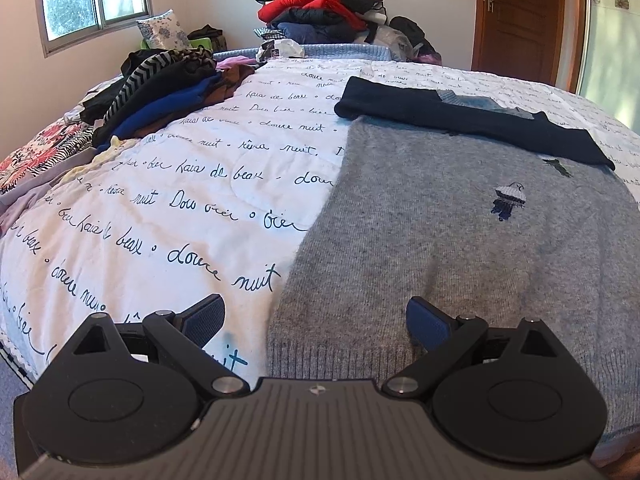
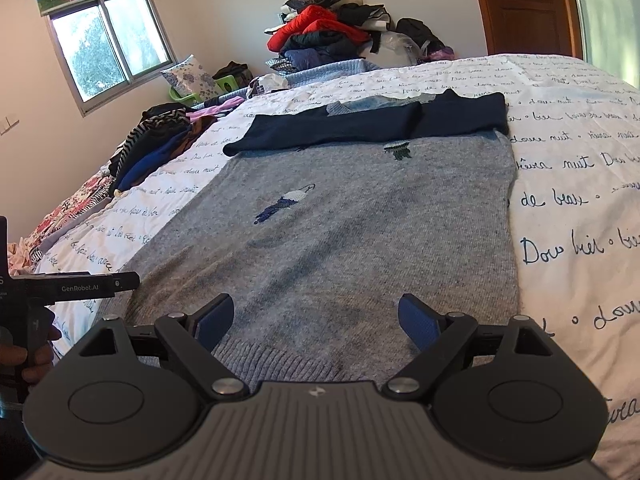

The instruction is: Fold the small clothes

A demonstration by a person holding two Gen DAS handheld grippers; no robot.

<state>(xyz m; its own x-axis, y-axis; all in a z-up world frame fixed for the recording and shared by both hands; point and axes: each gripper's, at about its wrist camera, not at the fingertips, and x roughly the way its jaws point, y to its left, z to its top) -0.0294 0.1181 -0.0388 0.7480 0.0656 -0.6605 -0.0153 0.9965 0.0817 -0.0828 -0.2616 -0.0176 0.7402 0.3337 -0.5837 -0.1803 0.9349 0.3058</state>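
Grey sweater point(image 2: 340, 232) flat on script-printed quilt point(image 2: 580, 184) — navy sleeves point(image 2: 360, 128) folded across, right hand-held gripper point(image 2: 316, 316) wide above hem.

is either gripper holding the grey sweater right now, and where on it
Nothing is held. The left gripper and the right gripper both stand open above the ribbed hem of the grey sweater, with no fabric pinched between the pads.

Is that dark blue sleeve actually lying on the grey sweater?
Touching. In the right wrist view the dark blue sleeve lies folded across the grey sweater's far end, overlapping its knit with no gap between them.
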